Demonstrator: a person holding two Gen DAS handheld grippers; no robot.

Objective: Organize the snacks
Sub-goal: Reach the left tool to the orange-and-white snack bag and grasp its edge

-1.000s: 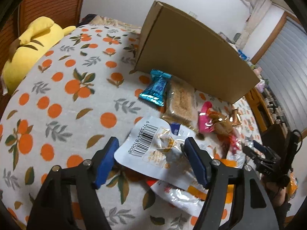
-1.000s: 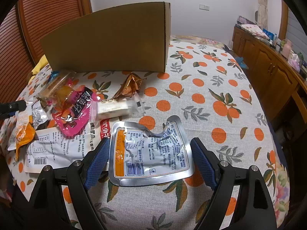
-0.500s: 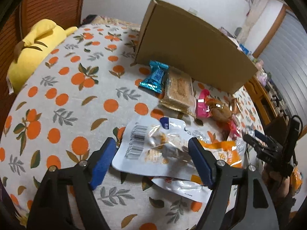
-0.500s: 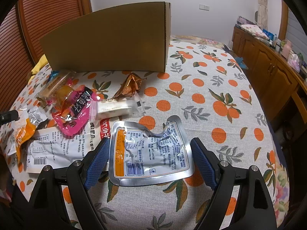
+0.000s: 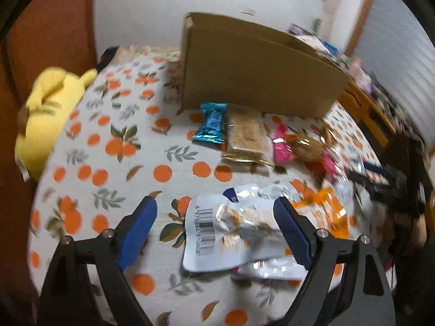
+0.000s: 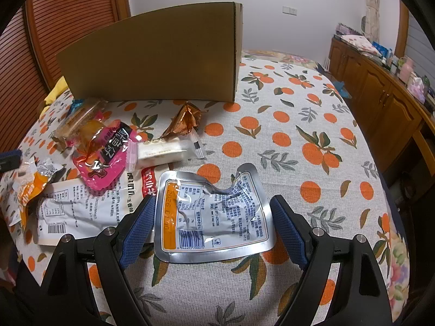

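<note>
I was working over a bed or table spread with a white cloth printed with oranges and leaves (image 6: 285,114), wooden cabinets along one wall. A large brown cardboard box (image 6: 163,59) stood upright at the far side, open top hidden from me, with the snacks scattered in front of it.

Nearest my right gripper (image 6: 212,225) lay a flat silver foil pouch with an orange stripe (image 6: 212,212), limp and crinkled, its long axis running away from me toward the box, torn notch at the far edge. I judged it light and slippery; a side edge looked the best place to pinch. The right jaws stood spread on either side of it, pressing nothing.

Under my left gripper (image 5: 214,231) lay a white plastic snack packet with a barcode (image 5: 217,233), puffy and soft, long axis crosswise, barcode end toward the left finger. The left jaws had just been opening and stood wide, the packet between them but not gripped. I would take it mid-body.
</note>
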